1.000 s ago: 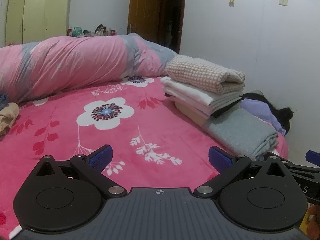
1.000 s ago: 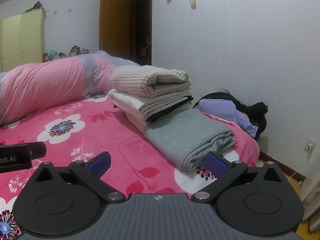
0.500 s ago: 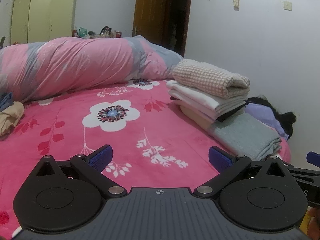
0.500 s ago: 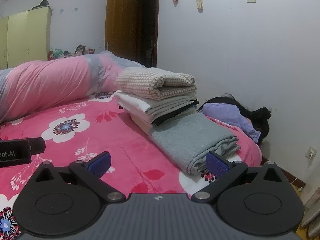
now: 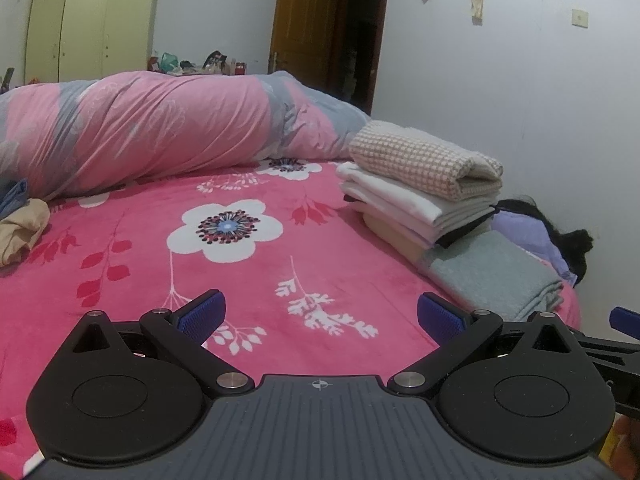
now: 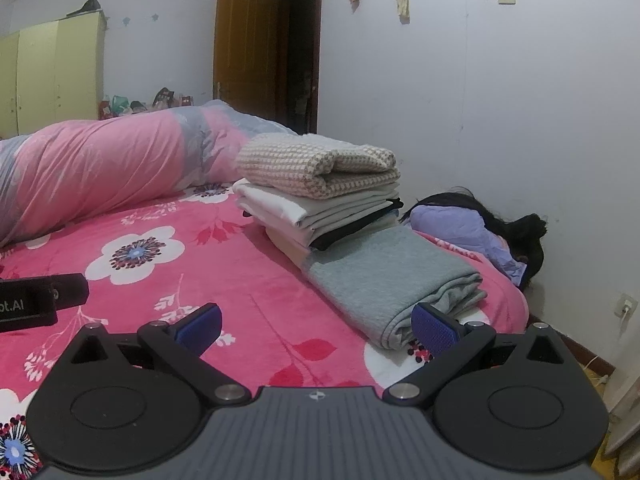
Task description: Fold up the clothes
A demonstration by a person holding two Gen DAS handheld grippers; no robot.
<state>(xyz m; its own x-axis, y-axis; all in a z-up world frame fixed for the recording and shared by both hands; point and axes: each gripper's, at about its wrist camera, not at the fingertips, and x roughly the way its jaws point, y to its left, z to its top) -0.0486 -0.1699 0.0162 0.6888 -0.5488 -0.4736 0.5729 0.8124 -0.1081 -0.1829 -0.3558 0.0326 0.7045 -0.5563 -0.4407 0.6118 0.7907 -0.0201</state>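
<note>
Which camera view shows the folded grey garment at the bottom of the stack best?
The right wrist view. There the grey garment lies near, with its top and its layered folded end fully visible. The left wrist view shows the same garment farther off at the right, mostly its top and one edge.

Home bedroom. Bed (image 5: pixel 132 280) with pink floral cover directly ahead of claw; rolled pink-grey duvet (image 5: pixel 160 128) beyond. Yellow wardrobe (image 5: pixel 92 24) far left, wooden door (image 5: pixel 304 24) far ahead. Folded clothes stack (image 6: pixel 320 196) ahead-right by white wall.
</note>
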